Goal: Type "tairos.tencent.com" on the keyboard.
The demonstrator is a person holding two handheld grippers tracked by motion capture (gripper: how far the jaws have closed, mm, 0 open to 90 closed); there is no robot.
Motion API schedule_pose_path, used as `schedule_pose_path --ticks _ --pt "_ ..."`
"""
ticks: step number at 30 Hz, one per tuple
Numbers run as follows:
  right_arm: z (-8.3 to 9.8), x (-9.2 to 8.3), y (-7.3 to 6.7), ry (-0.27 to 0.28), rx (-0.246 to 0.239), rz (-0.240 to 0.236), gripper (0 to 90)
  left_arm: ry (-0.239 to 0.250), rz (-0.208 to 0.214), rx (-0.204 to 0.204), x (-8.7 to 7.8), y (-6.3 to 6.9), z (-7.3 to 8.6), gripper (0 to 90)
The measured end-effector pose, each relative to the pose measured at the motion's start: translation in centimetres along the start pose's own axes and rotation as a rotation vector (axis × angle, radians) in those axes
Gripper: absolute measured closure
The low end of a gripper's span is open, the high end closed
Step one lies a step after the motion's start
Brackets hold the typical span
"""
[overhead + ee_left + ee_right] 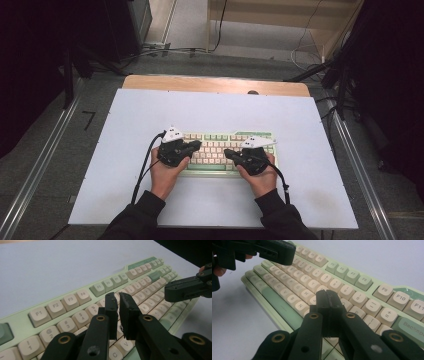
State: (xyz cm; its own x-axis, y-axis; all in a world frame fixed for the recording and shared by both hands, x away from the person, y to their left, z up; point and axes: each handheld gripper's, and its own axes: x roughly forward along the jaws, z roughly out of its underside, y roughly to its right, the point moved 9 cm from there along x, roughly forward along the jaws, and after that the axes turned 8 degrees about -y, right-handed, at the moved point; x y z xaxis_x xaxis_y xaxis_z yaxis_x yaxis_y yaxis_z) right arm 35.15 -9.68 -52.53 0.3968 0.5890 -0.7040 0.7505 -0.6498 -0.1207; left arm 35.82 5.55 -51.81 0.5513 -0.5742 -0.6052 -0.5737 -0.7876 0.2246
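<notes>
High view: the keyboard point(220, 150) lies long from 9 to 3 o'clock, at 12 from both hands. The left gripper point(196, 145) has a tiny gap; the right gripper point(229, 153) is pressed together, empty.

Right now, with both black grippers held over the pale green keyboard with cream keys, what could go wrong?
1. The right gripper has shut jaws wider than one cream key, so it may press two keys at once.
2. The left gripper shows a small gap; a keycap edge could catch in it.
3. The pale green keyboard lies loose on the white table sheet, so a slanted push might slide it.
</notes>
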Motion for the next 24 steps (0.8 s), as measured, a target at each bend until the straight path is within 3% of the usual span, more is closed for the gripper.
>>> schedule_pose_path --ticks 12,24 --pt "0.1 -0.1 0.0 -0.002 0.001 0.0 87.7 0.036 -0.049 -0.037 -1.2 -1.4 0.2 63.2" --pt "0.7 0.0 0.1 -0.016 0.004 0.009 87.7 0.051 -0.091 -0.079 -2.1 -3.0 0.6 56.4"
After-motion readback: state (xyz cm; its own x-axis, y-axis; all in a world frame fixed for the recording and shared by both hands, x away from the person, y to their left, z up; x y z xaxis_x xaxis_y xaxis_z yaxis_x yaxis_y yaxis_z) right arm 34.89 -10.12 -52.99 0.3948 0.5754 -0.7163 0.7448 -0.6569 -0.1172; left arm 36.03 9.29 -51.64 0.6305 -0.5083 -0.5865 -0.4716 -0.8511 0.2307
